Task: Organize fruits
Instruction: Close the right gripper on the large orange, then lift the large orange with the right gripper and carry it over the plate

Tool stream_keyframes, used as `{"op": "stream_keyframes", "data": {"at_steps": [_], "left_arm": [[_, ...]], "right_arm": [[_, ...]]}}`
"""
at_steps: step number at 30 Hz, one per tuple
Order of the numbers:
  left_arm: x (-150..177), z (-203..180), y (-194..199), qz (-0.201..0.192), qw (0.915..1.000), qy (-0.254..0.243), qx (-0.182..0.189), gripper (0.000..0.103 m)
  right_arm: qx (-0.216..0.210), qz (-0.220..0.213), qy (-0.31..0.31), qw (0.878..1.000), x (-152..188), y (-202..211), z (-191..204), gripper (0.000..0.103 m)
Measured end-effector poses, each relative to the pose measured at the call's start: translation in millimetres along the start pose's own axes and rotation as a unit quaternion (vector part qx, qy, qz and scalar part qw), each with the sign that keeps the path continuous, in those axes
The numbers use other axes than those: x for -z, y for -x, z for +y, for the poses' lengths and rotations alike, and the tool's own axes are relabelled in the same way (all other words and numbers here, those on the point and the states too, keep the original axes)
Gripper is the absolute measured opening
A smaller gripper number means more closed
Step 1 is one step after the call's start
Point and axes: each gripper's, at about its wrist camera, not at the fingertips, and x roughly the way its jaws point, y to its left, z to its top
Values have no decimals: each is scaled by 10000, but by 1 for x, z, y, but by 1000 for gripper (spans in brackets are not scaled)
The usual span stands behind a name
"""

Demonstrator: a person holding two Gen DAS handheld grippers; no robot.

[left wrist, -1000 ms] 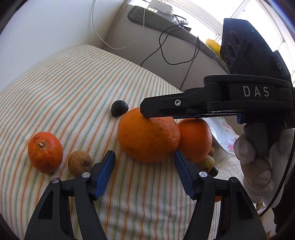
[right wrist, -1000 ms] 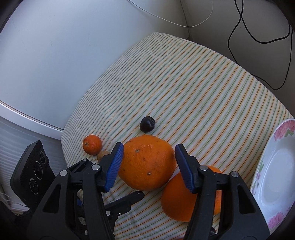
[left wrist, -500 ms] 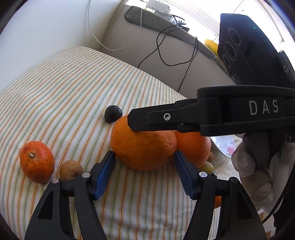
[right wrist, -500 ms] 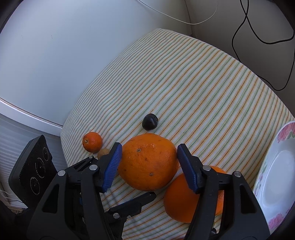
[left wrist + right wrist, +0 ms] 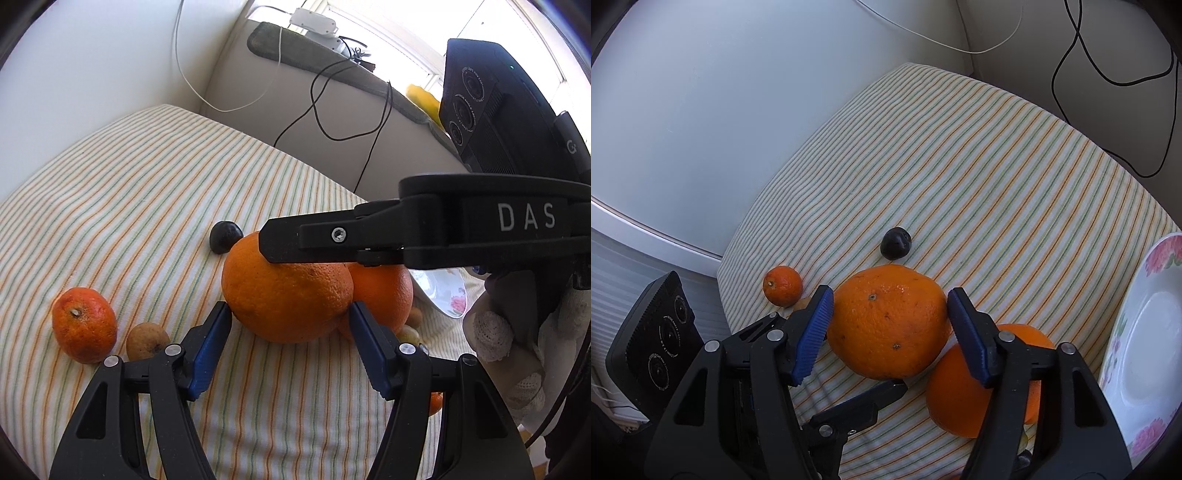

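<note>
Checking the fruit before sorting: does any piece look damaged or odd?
The small brown fruit beside the small orange looks dull and blemished. The dark fruit looks wrinkled. The big orange has only small dark specks.

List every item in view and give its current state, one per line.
Large orange: on the striped cloth, between both grippers' pads.
Second orange: on the cloth, against the large orange.
Small mandarin: lying apart.
Brown fruit: beside the mandarin.
Dark fruit: resting alone.
Floral plate: nothing visible on it.
Left hand-held gripper: open.
Right hand-held gripper: open, jaws just widened.
</note>
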Motion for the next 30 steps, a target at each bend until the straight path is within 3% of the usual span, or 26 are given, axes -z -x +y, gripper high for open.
{"op": "stream_keyframes", "data": {"at_steps": [30], "left_arm": [[-23,-73,13,-397,9965,-741,51,67]], "right_arm": [[-176,-838,-165,9962,20,91,-20,67]]}}
